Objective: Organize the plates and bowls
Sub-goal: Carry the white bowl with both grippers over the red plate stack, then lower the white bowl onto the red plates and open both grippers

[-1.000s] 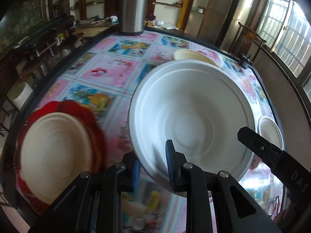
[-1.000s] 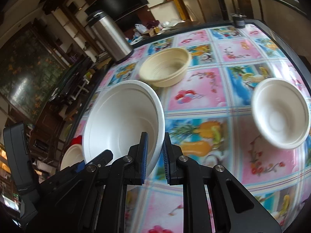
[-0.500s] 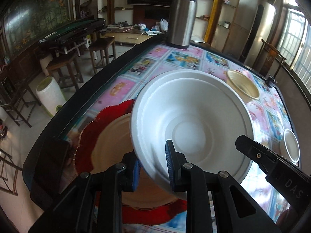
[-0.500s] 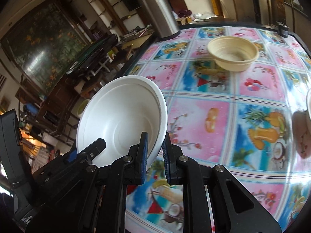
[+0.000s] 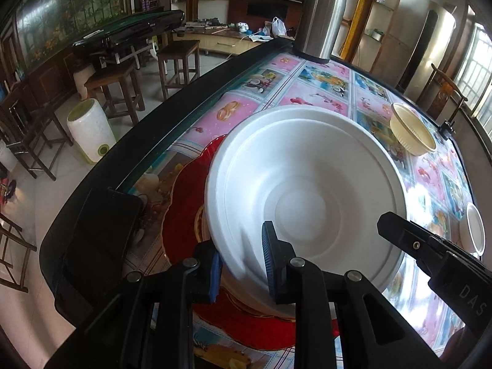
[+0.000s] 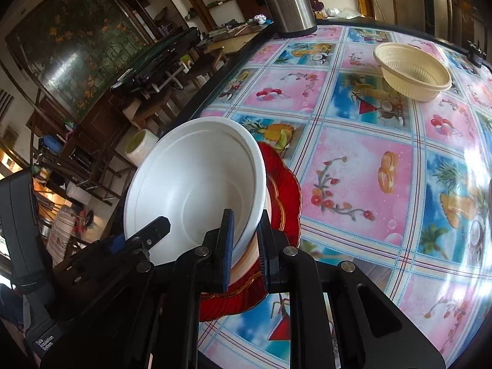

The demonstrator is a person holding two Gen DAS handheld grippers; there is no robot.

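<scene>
Both tongs are pinching the same large white bowl [image 5: 307, 190] by its rim, one on each side. The left tongs [image 5: 241, 263] have one blue-padded finger inside the bowl and the other outside against the wall, pressed onto the near rim. The right tongs [image 6: 244, 246] grip the opposite edge the same way, one pad inside and one outside, pressed close together on the thin wall.

The bowl hangs tilted above a red scalloped plate [image 5: 184, 203] that lies on the worktop [image 6: 363, 166] directly beneath and just ahead of both tongs. A cream plate [image 6: 246, 261] sits on the red one, showing only as a sliver under the bowl; whether the bowl touches it cannot be told.

Beyond the tongs, well apart from the held bowl, a cream ribbed bowl [image 6: 412, 72] stands upright on the flowered cloth. A small white bowl [image 5: 473, 230] sits to the right of the left tongs, near the worktop's edge. A steel flask [image 5: 321, 20] stands at the far edge. A black flat object [image 5: 101, 230] lies on the worktop's rim, left of the left tongs.
</scene>
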